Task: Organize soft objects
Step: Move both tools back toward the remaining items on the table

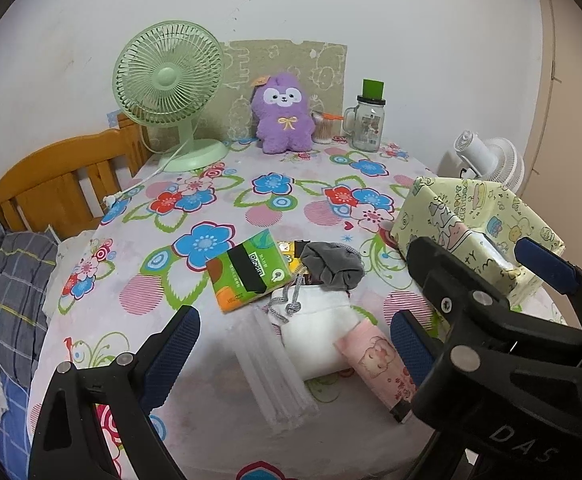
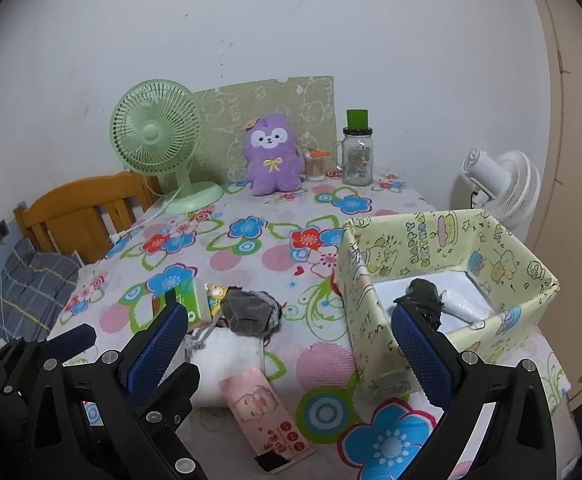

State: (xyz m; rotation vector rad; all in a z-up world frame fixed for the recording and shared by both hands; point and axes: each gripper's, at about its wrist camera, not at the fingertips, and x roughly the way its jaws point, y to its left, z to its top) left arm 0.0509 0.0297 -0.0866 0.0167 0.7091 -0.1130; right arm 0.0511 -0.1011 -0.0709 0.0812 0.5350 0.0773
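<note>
Soft items lie in a heap on the floral tablecloth [image 1: 251, 200]: a green tissue pack [image 1: 247, 270], a grey sock [image 1: 335, 264], a white drawstring pouch [image 1: 319, 336], a pink tissue pack [image 1: 379, 364] and a clear flat pack [image 1: 275, 376]. My left gripper [image 1: 291, 352] hangs open just before the pouch, holding nothing. My right gripper [image 2: 291, 344] is open and empty too, over the pink tissue pack [image 2: 263, 412] and beside the yellow cartoon box [image 2: 367, 292]. A dark bundle [image 2: 423, 300] and a white roll [image 2: 465, 308] rest in the box. A purple plush [image 1: 283, 116] sits at the back.
At the back stand a green desk fan [image 1: 171, 80], a glass mug jar [image 1: 369, 124] and a cotton swab tub [image 1: 323, 128]. A white fan [image 2: 503, 180] is off the table's right side. A wooden headboard [image 1: 59, 184] and bedding [image 1: 7, 292] lie left.
</note>
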